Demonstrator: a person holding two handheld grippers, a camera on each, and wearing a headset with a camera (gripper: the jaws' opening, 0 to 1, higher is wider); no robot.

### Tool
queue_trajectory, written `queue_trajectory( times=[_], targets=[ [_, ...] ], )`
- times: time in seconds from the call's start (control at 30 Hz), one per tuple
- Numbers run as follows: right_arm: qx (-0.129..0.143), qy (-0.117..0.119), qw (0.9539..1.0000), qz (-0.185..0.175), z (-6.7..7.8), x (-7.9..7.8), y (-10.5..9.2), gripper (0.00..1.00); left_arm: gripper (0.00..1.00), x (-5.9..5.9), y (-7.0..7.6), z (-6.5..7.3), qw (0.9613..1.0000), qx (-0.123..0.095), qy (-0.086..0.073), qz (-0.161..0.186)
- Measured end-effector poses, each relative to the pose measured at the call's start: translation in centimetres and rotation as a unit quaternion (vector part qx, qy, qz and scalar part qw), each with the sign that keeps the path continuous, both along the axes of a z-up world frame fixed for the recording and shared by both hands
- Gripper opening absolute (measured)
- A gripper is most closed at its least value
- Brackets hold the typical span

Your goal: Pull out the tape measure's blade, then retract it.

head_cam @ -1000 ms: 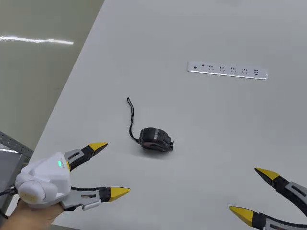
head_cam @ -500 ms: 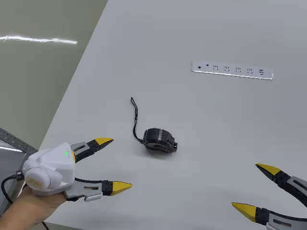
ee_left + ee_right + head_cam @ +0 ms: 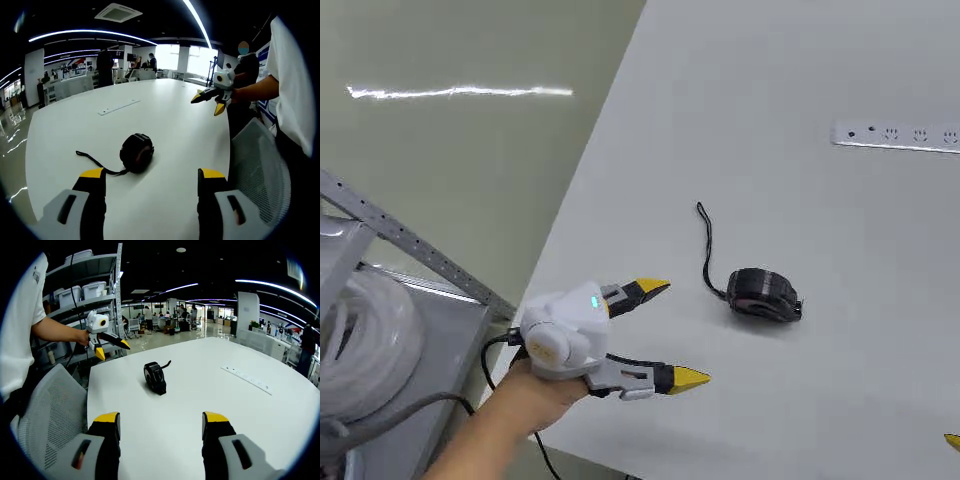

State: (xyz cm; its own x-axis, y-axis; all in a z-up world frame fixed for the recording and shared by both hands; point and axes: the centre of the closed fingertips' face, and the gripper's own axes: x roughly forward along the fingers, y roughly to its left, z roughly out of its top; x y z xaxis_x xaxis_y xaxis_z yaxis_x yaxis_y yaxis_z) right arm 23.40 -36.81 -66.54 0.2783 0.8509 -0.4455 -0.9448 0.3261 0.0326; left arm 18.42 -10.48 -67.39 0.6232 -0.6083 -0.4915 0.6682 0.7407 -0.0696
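The head view has swung left since half a second ago, so a metal shelf rack (image 3: 415, 252) and a coil of white hose (image 3: 355, 345) now show beside the white table (image 3: 770, 90); the left gripper (image 3: 680, 332) has come closer to the tape measure (image 3: 764, 295) but remains clear of it, fingers apart and holding nothing; the tape measure itself lies where it did, near the table's left edge, between the two grippers. It is a rounded black case with a greyish side face, its blade drawn in; a thin black lanyard (image 3: 706, 245) trails from it across the tabletop, away from the person. Farther right a white power strip (image 3: 898, 137) lies flat, well apart from it; the right gripper (image 3: 161, 417) hangs over the table short of the tape measure, its yellow-tipped fingers (image 3: 107, 418) spread and gripping nothing.
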Motion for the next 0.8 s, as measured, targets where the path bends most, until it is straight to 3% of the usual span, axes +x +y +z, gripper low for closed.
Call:
queue_trajectory(
  times=[0.53,0.8],
  targets=[
    [0.0,-0.001,1.0,-0.003,1.1,-0.3,0.8,0.67,0.72,-0.1,-0.2,-0.1,1.0,-0.003,0.001,0.003],
    [0.001,-0.001,1.0,-0.003,1.3,-0.3,1.0,0.67,0.73,1.0,-0.2,0.4,0.9998,-0.012,-0.007,0.016]
  ],
)
